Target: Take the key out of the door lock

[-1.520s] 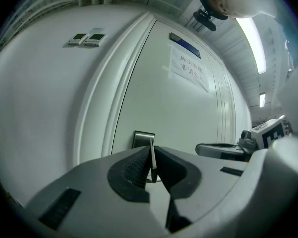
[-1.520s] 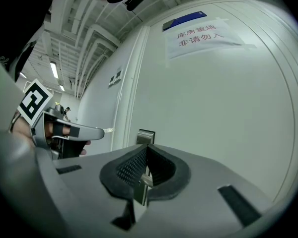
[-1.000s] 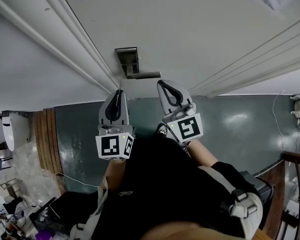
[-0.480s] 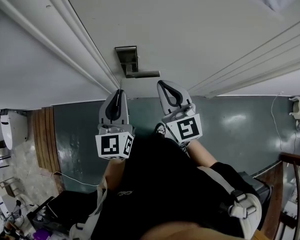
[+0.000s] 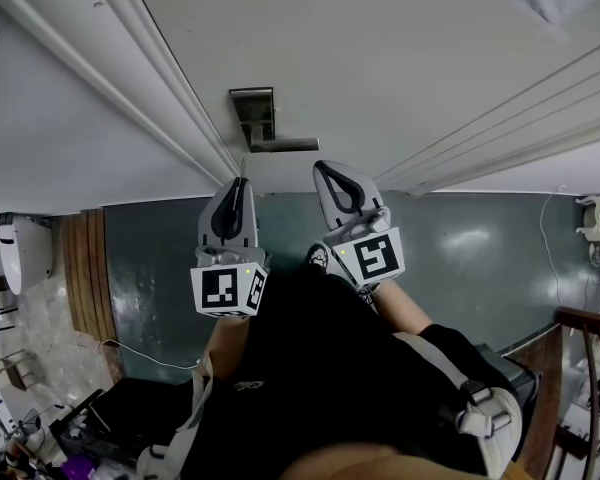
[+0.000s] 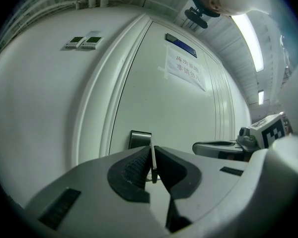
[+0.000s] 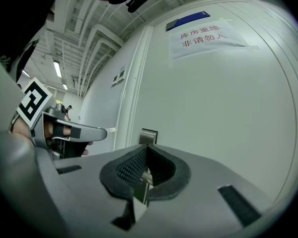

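My left gripper (image 5: 240, 182) is shut on a thin silver key (image 6: 152, 163), seen edge-on between its ribbed pads. The key's tip (image 5: 243, 167) pokes past the jaws, clear of the door. A metal lock plate (image 5: 252, 114) with a lever handle (image 5: 282, 145) sits on the white door (image 5: 380, 58), a short way ahead of both grippers. My right gripper (image 5: 324, 167) hangs beside the left one, its jaws shut with nothing between them. The lock plate (image 7: 148, 135) shows just beyond the right gripper (image 7: 146, 148). Whether a keyhole is there I cannot tell.
A paper notice (image 7: 208, 33) is taped high on the door, and two wall switches (image 6: 84, 42) sit left of the frame. Green floor (image 5: 460, 238) lies below. A wooden railing (image 5: 585, 318) stands at the right, clutter (image 5: 40, 438) at the lower left.
Both grippers hold their places and grips; only the head view has drifted slightly, so the lock plate sits a touch higher.
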A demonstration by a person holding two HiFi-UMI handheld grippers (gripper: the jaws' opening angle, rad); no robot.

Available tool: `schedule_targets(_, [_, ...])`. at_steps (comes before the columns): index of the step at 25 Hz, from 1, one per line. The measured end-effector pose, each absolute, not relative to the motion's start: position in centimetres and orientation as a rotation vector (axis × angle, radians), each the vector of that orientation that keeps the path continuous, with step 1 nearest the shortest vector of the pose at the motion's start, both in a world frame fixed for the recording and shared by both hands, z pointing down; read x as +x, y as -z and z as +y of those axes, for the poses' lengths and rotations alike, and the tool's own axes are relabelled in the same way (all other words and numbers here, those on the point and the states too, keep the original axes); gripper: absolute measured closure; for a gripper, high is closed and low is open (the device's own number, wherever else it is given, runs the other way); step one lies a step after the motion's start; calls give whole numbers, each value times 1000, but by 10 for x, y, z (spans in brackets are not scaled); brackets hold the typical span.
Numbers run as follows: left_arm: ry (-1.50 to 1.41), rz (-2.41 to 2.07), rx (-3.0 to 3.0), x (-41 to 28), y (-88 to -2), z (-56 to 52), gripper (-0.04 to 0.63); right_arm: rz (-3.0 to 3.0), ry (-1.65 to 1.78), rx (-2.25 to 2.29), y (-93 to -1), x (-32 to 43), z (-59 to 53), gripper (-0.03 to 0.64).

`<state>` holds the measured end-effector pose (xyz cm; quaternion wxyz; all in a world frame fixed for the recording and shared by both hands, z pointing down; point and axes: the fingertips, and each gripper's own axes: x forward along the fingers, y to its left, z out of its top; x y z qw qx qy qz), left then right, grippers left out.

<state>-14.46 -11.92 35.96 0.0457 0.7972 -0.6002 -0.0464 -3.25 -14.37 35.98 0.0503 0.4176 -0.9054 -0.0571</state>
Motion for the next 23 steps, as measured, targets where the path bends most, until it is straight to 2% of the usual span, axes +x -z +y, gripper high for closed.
schedule_targets(23, [133, -1796, 2442, -135, -361, -121, 558, -2737, 174, 1293, -359, -23, -145, 609])
